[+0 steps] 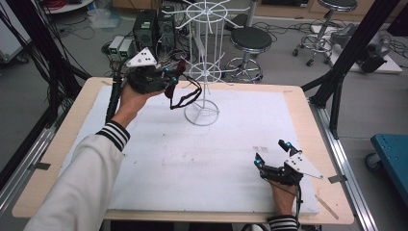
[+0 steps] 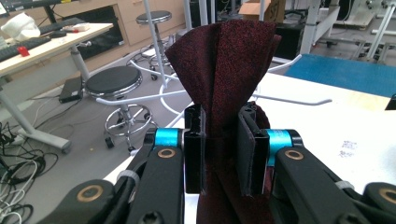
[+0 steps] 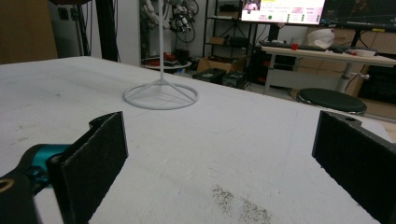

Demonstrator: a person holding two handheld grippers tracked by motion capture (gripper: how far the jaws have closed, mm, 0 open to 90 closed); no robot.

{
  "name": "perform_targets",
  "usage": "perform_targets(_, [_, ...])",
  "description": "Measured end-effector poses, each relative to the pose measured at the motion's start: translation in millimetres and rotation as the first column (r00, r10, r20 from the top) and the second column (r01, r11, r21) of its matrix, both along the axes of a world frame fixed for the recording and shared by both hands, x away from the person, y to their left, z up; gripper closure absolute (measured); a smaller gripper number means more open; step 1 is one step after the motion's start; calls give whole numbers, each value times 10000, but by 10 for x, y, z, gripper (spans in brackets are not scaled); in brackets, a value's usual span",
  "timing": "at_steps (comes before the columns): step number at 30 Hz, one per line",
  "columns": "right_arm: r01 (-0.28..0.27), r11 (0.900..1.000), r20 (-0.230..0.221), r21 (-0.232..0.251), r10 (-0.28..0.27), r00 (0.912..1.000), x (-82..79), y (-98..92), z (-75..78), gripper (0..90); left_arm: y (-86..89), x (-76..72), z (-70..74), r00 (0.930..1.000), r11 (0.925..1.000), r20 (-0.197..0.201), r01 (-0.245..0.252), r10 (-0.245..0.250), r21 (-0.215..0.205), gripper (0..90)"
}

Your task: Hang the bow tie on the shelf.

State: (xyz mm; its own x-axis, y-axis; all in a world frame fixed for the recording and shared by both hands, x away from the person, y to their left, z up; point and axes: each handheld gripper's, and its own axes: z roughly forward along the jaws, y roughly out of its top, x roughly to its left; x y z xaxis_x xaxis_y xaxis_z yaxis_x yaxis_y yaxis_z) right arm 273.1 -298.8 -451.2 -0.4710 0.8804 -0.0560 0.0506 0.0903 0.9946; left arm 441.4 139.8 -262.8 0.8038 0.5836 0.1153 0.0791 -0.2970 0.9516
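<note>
High view: left gripper [image 1: 169, 77], clamped on a dark red strapped cloth [image 1: 179, 72], holds it beside the white wire rack [image 1: 204, 57]; hanging it probably comes next. Right gripper [image 1: 273, 159] rests on the table [image 1: 202, 159], jaws apart.

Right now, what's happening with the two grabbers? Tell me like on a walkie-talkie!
Left gripper shut on dark red cloth, raised near white wire rack. Right gripper open, low over the table. Nothing between cloth and rack.
</note>
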Motion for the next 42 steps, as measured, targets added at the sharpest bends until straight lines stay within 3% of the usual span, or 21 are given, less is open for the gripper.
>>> perform_targets(15, [-13,9999,-103,105,14,9999,-4,-2,-1,27,-159,100,9,9999,9996,146,-90,87,269,751])
perform_targets(22, [-21,9999,-96,127,22,10000,-2,-5,-1,27,-210,144,-16,10000,9995,-74,-14,16,302,759])
perform_targets(24, [2,9999,-33,118,-1,10000,5,-10,0,27,-216,145,-5,10000,9988,-11,20,-19,490,759])
perform_targets(28, [-4,9999,-27,119,5,10000,5,-13,-1,27,-224,154,18,9999,9995,-103,-85,88,304,760])
perform_targets(39, [2,9999,-34,111,-1,10000,3,-10,0,27,-252,151,14,9995,9986,-277,-161,175,498,753])
perform_targets(42, [-5,10000,-28,96,5,10000,3,-10,0,27,-264,146,13,9985,9979,-338,-403,420,502,724])
